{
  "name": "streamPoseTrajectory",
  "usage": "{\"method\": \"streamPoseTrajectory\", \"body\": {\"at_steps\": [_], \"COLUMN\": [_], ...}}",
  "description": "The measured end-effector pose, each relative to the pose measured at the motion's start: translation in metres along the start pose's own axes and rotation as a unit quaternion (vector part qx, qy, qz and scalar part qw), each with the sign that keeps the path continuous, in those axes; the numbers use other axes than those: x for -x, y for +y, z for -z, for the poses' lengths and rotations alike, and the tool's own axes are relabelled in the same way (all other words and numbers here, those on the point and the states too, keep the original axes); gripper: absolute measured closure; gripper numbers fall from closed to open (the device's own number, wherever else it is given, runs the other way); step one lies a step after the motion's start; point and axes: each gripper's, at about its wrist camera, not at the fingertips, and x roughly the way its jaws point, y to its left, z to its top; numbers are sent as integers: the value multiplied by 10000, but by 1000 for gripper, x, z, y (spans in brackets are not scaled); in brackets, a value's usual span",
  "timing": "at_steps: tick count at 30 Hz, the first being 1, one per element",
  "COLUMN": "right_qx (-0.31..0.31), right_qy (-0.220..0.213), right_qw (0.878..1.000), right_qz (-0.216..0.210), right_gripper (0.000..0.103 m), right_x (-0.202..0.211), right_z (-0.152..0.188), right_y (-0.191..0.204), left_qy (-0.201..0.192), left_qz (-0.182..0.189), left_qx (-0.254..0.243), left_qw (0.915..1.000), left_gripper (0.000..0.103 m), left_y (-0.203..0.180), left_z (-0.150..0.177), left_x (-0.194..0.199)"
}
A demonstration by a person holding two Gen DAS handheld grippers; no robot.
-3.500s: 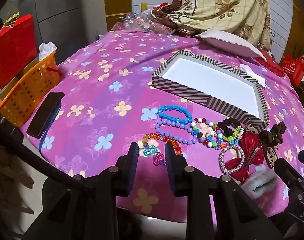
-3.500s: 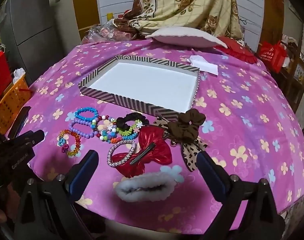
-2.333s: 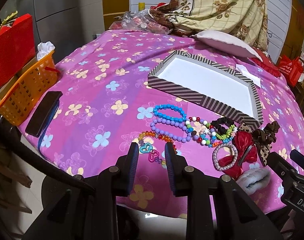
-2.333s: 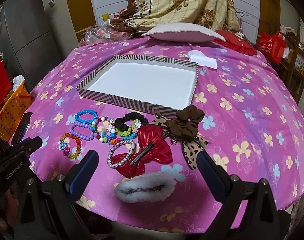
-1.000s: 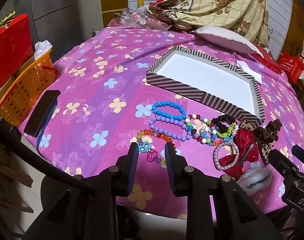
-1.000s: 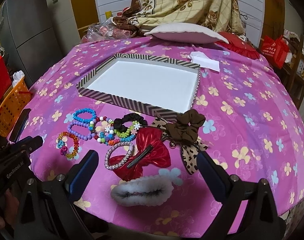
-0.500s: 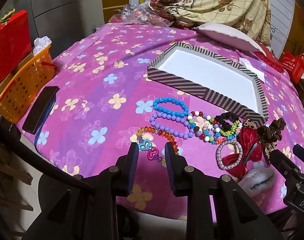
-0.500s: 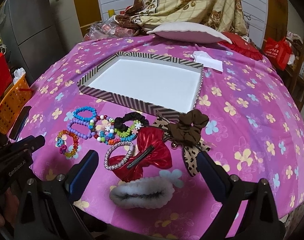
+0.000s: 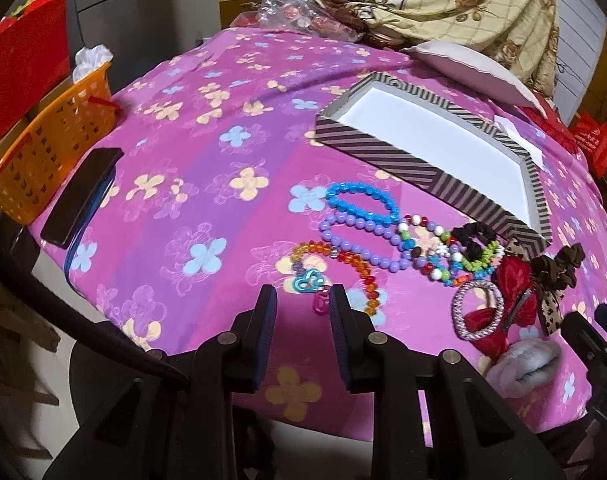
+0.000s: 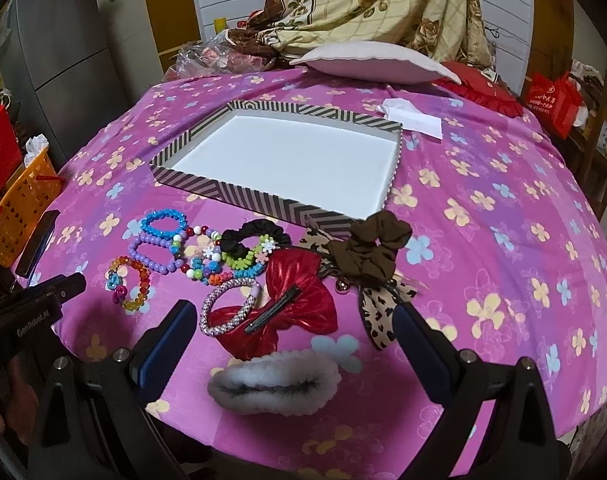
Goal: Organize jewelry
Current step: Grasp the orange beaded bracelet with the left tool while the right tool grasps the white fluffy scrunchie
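Jewelry start state: bracelets and hair pieces lie clustered near the front edge of the bed cover (image 10: 503,184), beside the empty striped tray (image 10: 263,200), their likely destination. Left gripper (image 9: 299,304), narrowly parted, faces the rainbow bracelet (image 9: 343,260); right gripper (image 10: 291,320), spread wide and holding nothing, straddles the fluffy clip (image 10: 275,384), apparently above it.

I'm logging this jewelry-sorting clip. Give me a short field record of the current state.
surface: pink floral cloth
striped box: open, white inside, nothing in it
jewelry: all on the cloth in front of the box
nearest left gripper: rainbow bead bracelet
nearest right gripper: fluffy grey hair clip
left gripper: narrow gap, holding nothing
right gripper: wide open
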Motion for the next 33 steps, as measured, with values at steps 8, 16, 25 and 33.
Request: {"method": "streamPoseTrajectory", "body": {"at_steps": [8,16,25,33], "right_qx": [-12,117,64,-82], "right_qy": [141,199,358,570], "right_qw": [9997,9992,9980,9963], "right_qz": [-194,-312,-511,-641], "right_gripper": [3,3,3,6], "right_x": [-5,-2,-2,-11], "right_z": [8,15,35,46], "right_y": [-2,2,-8,-20], "left_qy": [51,190,456,548], "left_qz": [-123,-46,395,401], "left_qx": [111,216,542,546], "left_qw": [9999,9996,9967,9962], "left_gripper": [71,71,71,65], "left_y": [11,18,45,41], "left_z": [-2,-2,-6,-14], "left_x": [-6,-12,-23,-37]}}
